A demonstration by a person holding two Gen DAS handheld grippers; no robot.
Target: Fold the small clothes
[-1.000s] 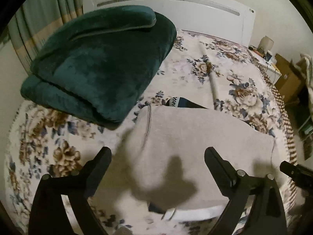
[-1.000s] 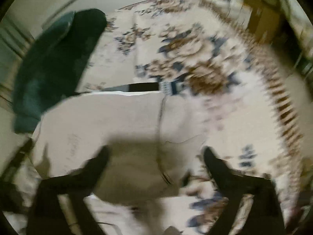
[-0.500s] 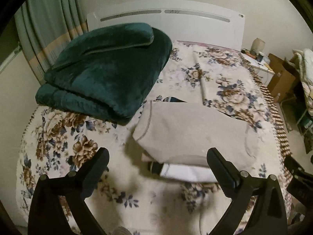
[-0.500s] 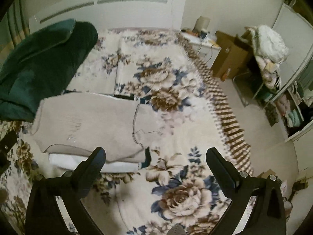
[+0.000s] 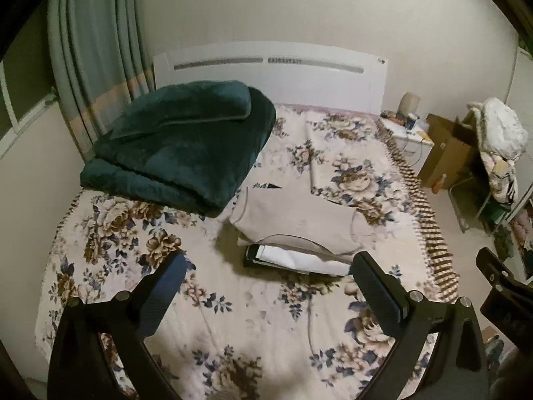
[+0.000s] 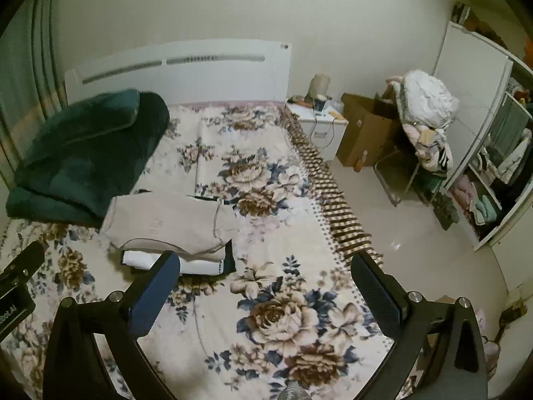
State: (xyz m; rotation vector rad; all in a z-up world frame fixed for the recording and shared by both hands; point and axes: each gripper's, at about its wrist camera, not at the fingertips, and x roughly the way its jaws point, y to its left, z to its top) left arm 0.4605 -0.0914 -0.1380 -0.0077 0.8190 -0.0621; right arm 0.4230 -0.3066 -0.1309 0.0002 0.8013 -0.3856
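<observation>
**A:** Where is the clothing from your seat?

**B:** I see a folded beige garment [image 5: 299, 220] lying on top of a folded white one [image 5: 299, 260], a small stack on the floral bedspread [image 5: 233, 316] near the middle of the bed. A folded dark green blanket [image 5: 180, 140] sits just left of and beyond it, near the white headboard [image 5: 273, 76].

**A:** And the tongs?

**B:** My left tongs [image 5: 266, 290] are spread wide and hold nothing, hanging above the near side of the stack. My right tongs [image 6: 263, 286] are equally wide and bare, with the stack at their left.

**A:** Any writing to read?

**B:** Only on the left device's body [image 6: 13, 300], seen at the right camera's left edge: white letters cut off, something like "botAI". The headboard's corner mark is too small for me.
</observation>
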